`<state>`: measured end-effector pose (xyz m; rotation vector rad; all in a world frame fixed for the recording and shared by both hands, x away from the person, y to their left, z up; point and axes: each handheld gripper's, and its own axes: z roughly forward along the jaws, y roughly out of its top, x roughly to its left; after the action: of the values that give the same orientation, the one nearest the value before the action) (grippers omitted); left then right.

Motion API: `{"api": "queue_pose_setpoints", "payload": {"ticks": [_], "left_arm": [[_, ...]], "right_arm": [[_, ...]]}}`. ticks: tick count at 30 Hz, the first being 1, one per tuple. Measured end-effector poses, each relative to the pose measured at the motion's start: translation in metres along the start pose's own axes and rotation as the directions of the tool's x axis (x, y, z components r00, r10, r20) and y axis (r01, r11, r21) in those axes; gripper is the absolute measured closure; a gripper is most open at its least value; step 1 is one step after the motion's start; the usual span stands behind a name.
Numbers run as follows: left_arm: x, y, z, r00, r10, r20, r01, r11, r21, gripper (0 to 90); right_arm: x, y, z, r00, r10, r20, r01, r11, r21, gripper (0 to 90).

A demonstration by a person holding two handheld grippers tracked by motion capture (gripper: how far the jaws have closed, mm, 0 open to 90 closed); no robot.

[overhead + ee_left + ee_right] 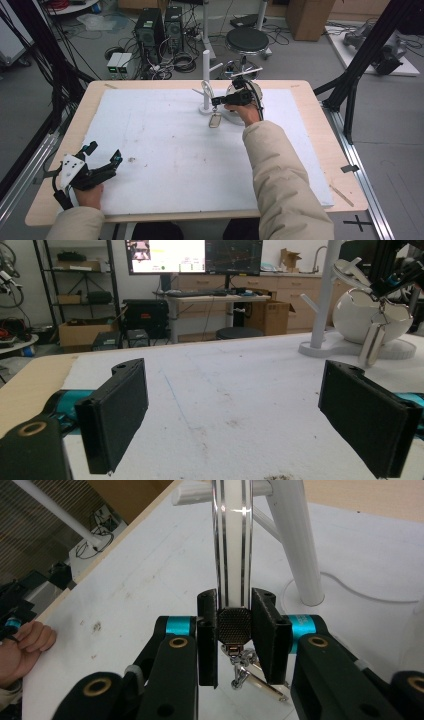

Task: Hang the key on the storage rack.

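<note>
Keychain (234, 580) first: where is it?

At the far middle of the table, up against the white stand (300, 555). The right gripper (235, 594) is clamped on its knurled metal end, and the shiny loop rises from the jaws past a peg (192, 495). A tag (260, 682) dangles below on a short chain.

Is the loop over the peg?

I can't tell; its top runs out of the right gripper view. From the high view it sits just beside the pole.

So how should this step be handled?

My judgement: keep the grip low on the knurled end so the loop stays free, and hold the loop's opening square to the peg. Slide along the peg's line rather than across it, since a sideways pull could tip the light stand. Let the tag hang clear of the base (345, 347) so it doesn't snag.

And the other hand?

The left gripper (235, 372) rests at the near left corner of the white sheet (165, 150), jaws wide apart with nothing between them. It is well apart from the stand, so it can't steady it from there.

Any containers?

A white round shell (355, 315) stands on the same base behind the pole. Its opening faces away, so what it holds, if anything, I can't tell.
</note>
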<state>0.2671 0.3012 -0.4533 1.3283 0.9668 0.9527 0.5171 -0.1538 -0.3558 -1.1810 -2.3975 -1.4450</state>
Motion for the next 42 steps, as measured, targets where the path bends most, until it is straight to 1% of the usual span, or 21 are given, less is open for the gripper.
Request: {"api": "queue_pose_setpoints", "payload": {"ticks": [12,13,15,16,17,19,21,23,24,25,26,27,29,31,33,35,36,38,39,40,42], "left_arm": [[0.0,0.0,0.0,1.0,0.0,0.001,0.0,1.0,0.0,12.9],[0.0,0.0,0.0,1.0,0.0,0.001,0.0,1.0,0.0,12.9],[0.0,0.0,0.0,1.0,-0.001,0.001,0.001,1.0,0.0,12.9],[0.0,0.0,0.0,1.0,0.0,0.001,0.0,1.0,0.0,12.9],[0.0,0.0,0.0,1.0,0.0,0.0,0.0,1.0,0.0,12.9],[0.0,0.0,0.0,1.0,0.0,0.001,0.0,1.0,0.0,12.9],[0.0,0.0,0.0,1.0,-0.002,0.0,0.002,1.0,-0.001,12.9],[0.0,0.0,0.0,1.0,0.002,0.001,-0.002,1.0,0.002,12.9],[0.0,0.0,0.0,1.0,0.003,0.001,-0.003,1.0,0.002,12.9],[0.0,0.0,0.0,1.0,0.003,0.001,-0.003,1.0,0.001,12.9],[0.0,0.0,0.0,1.0,0.005,0.002,-0.005,1.0,0.003,12.9],[0.0,0.0,0.0,1.0,0.004,0.003,-0.004,1.0,0.001,12.9],[0.0,0.0,0.0,1.0,0.005,0.003,-0.005,1.0,-0.001,12.9],[0.0,0.0,0.0,1.0,0.005,0.004,-0.005,1.0,0.0,12.8],[0.0,0.0,0.0,1.0,0.004,0.003,-0.004,1.0,-0.004,12.9],[-0.001,0.0,-0.001,1.0,0.004,0.002,-0.004,1.0,-0.008,12.9],[-0.001,0.0,-0.001,1.0,0.004,0.001,-0.004,1.0,-0.008,12.9],[-0.001,0.0,-0.001,1.0,0.005,0.001,-0.005,1.0,-0.008,12.9],[-0.001,0.0,-0.001,1.0,0.006,0.001,-0.006,1.0,-0.007,12.9],[0.0,0.0,-0.001,1.0,0.009,0.002,-0.009,0.9999,-0.005,12.9],[-0.001,0.0,-0.001,0.9999,0.01,0.0,-0.01,0.9999,-0.008,12.9]], "right_arm": [[-0.002,-0.001,0.006,0.9997,0.005,0.024,-0.005,1.0,0.003,71.3],[-0.002,-0.001,0.006,0.9994,0.006,0.033,-0.006,1.0,0.004,67.4],[-0.002,-0.001,0.006,0.998,0.002,0.062,-0.002,1.0,-0.002,54.9],[-0.002,-0.001,0.005,0.9972,0.005,0.074,-0.005,1.0,-0.001,52.6],[-0.002,-0.001,0.005,0.9979,0.006,0.064,-0.006,1.0,-0.006,49.9],[-0.002,-0.001,0.004,0.9987,-0.005,0.051,0.006,1.0,-0.013,39.4],[0.0,0.0,0.003,0.9981,-0.02,0.059,0.021,1.0,-0.016,30.3],[0.002,0.0,0.002,0.9959,-0.042,0.08,0.043,0.999,-0.017,15.6],[0.004,0.001,0.002,0.9926,-0.049,0.111,0.051,0.999,-0.018,9.7],[0.007,0.001,0.001,0.987,-0.053,0.151,0.056,0.998,-0.014,8.8],[0.008,0.0,0.0,0.9828,-0.065,0.173,0.068,0.998,-0.011,8.1],[0.01,0.0,-0.002,0.9791,-0.086,0.184,0.092,0.995,-0.024,1.0],[0.013,-0.002,-0.007,0.9776,-0.089,0.191,0.099,0.994,-0.042,0.6],[0.017,-0.004,-0.013,0.9757,-0.11,0.19,0.123,0.991,-0.058,0.6],[0.02,-0.007,-0.019,0.9767,-0.12,0.178,0.134,0.989,-0.067,0.6],[0.024,-0.01,-0.026,0.9706,-0.159,0.181,0.173,0.983,-0.067,0.6],[0.025,-0.012,-0.031,0.9665,-0.18,0.183,0.196,0.978,-0.073,0.6],[0.028,-0.016,-0.041,0.9624,-0.208,0.174,0.225,0.971,-0.085,0.6],[0.029,-0.019,-0.047,0.9582,-0.23,0.17,0.249,0.963,-0.099,0.6],[0.03,-0.022,-0.051,0.9566,-0.237,0.169,0.257,0.96,-0.108,0.6],[0.033,-0.028,-0.063,0.946,-0.278,0.167,0.301,0.944,-0.136,0.6]]}}
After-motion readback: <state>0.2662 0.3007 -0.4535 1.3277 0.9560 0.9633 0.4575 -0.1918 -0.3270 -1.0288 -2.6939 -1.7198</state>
